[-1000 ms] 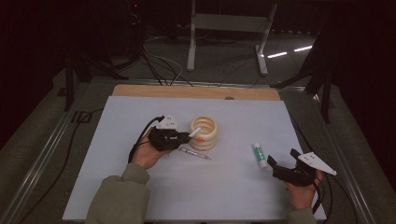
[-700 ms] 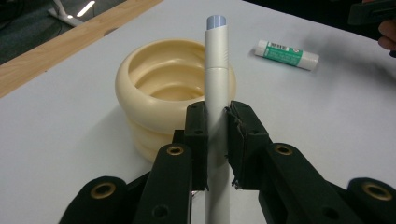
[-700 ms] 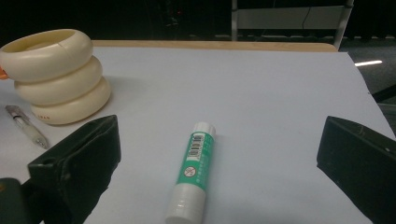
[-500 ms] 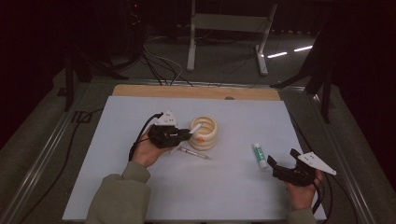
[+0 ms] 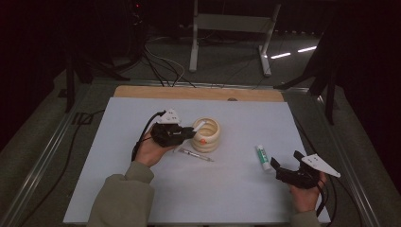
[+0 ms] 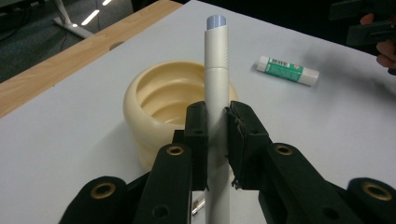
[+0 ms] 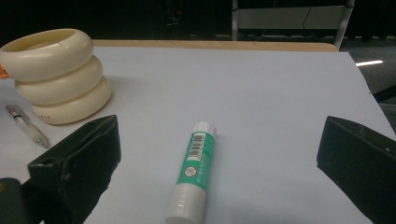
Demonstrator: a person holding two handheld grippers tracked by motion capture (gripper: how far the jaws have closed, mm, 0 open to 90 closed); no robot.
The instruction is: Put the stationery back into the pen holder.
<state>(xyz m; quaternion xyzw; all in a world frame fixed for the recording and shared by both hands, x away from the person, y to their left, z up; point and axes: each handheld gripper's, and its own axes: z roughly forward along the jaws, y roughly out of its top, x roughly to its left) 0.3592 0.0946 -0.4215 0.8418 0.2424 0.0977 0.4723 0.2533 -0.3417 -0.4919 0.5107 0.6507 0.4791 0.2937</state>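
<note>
Left claw level, clamping marker

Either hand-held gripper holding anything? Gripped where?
Left hand-held gripper is shut on a white marker, clamped around its lower barrel. Right hand-held gripper is open, holding nothing.

Clear pen flat on white table cover, frame centre, just below cream holder. Wooden table edge as strip along upper middle. Metal stand legs on floor at top centre. Black cables upper left.
</note>
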